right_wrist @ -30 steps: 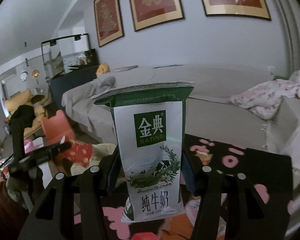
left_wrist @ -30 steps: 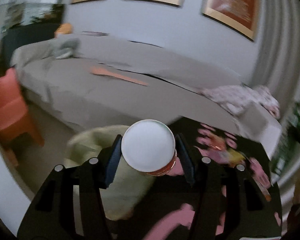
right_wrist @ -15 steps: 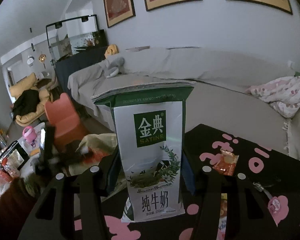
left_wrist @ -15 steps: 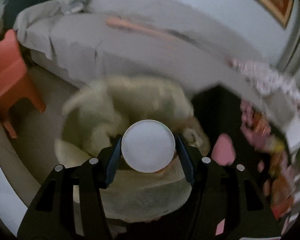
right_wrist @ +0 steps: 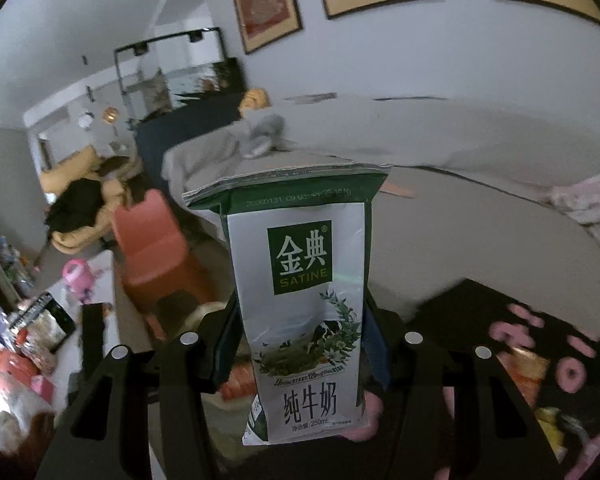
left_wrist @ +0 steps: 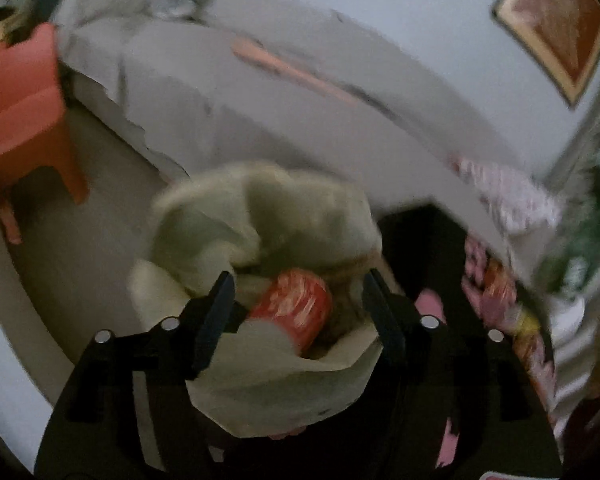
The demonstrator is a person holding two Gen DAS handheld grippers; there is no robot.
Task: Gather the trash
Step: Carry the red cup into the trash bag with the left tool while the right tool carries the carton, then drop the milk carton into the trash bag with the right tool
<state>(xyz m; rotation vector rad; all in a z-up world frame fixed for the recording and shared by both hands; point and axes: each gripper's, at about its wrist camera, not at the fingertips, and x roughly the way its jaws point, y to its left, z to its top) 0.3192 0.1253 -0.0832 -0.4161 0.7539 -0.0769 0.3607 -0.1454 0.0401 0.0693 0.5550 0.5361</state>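
My left gripper is open and empty, right above the mouth of a pale green trash bag. A red paper cup lies on its side inside the bag, between and below the jaws and free of them. My right gripper is shut on a white and green milk carton and holds it upright in the air. The carton hides most of what lies ahead of that gripper.
A black table with pink patterns stands right of the bag, with wrappers on it. A grey sofa runs behind. An orange child's chair stands on the floor at left. Snack wrappers lie on the table.
My left gripper has opened and let go of the red cup, which dropped into the bag. The right gripper has swung slightly left, still holding the carton.
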